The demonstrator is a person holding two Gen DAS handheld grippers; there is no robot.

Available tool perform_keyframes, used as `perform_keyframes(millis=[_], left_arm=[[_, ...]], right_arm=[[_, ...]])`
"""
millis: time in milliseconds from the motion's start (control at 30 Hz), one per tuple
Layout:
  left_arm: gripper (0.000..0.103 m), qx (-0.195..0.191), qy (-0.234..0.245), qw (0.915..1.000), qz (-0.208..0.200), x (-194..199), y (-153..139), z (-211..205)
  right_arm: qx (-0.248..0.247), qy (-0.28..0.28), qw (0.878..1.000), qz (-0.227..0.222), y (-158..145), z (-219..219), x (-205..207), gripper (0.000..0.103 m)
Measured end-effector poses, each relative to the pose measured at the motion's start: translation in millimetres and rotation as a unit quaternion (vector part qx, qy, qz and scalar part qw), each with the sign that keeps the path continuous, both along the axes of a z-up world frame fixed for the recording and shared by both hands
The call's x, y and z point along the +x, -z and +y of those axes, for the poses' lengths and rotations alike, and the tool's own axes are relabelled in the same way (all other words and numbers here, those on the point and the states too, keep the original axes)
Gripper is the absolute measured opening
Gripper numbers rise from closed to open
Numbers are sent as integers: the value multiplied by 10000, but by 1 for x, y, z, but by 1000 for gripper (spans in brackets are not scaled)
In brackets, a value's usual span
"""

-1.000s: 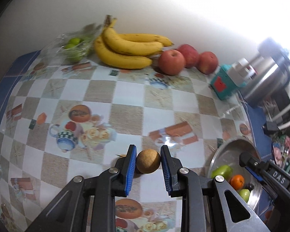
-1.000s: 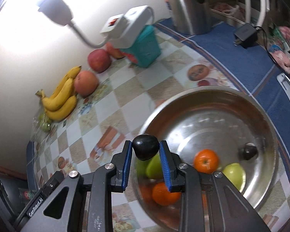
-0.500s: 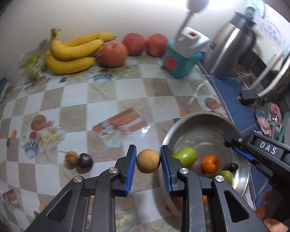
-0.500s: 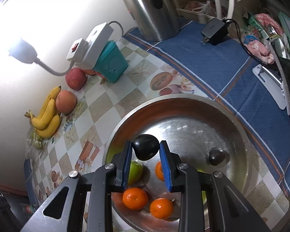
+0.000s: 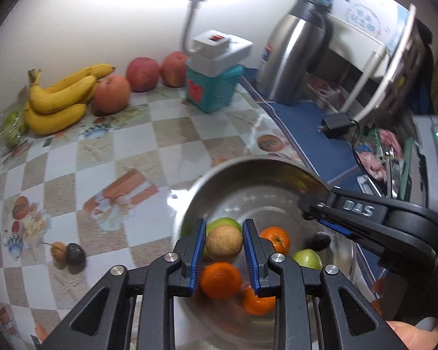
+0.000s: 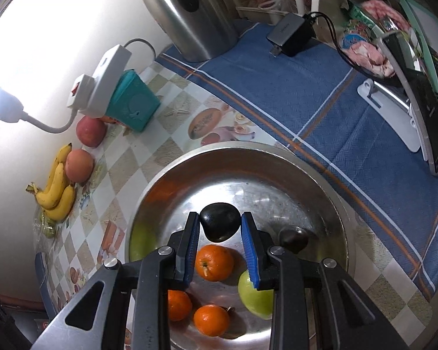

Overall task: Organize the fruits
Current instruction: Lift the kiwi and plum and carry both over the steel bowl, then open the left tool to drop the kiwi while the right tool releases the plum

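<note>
Steel bowl [image 6: 330,192] lies beneath both my grippers. My left gripper [image 5: 223,243] pinches a tan round fruit [image 5: 224,242]; my right gripper [image 6: 220,227] pinches a dark fruit [image 6: 220,221], with oranges [image 6: 214,262] just below its jaws.

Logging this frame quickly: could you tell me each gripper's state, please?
Left gripper: shut on the tan round fruit.
Right gripper: shut on the dark fruit.
</note>
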State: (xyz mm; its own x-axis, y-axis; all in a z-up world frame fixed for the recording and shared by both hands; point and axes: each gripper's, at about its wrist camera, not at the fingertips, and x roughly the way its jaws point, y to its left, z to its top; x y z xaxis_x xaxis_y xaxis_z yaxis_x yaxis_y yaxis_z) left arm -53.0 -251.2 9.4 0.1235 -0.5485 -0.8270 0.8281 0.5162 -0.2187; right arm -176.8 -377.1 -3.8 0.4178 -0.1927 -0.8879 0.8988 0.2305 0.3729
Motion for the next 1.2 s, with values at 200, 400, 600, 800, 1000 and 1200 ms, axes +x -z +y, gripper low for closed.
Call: perform_keyframes(millis=[200, 400, 600, 800, 1000, 1200], left_arm=[[28, 102, 184, 9997, 134, -11, 13, -10], [28, 203, 289, 9990, 261, -15, 21, -14], [28, 308, 318, 9985, 331, -18, 26, -15], [28, 313, 328, 9984, 328, -19, 26, -15], [29, 305, 302, 9985, 329, -18, 24, -14], [29, 269, 244, 9987, 363, -14, 22, -12]], right_arm=[[160, 69, 9998, 68, 13, -2, -2, 31], [289, 77, 9995, 133, 21, -4, -3, 31], [353, 88, 9991, 201, 26, -4, -3, 31], [343, 98, 9992, 195, 25, -4, -4, 31], [325, 83, 9992, 201, 23, -5, -3, 32], [253, 41, 9994, 234, 18, -6, -2, 44]])
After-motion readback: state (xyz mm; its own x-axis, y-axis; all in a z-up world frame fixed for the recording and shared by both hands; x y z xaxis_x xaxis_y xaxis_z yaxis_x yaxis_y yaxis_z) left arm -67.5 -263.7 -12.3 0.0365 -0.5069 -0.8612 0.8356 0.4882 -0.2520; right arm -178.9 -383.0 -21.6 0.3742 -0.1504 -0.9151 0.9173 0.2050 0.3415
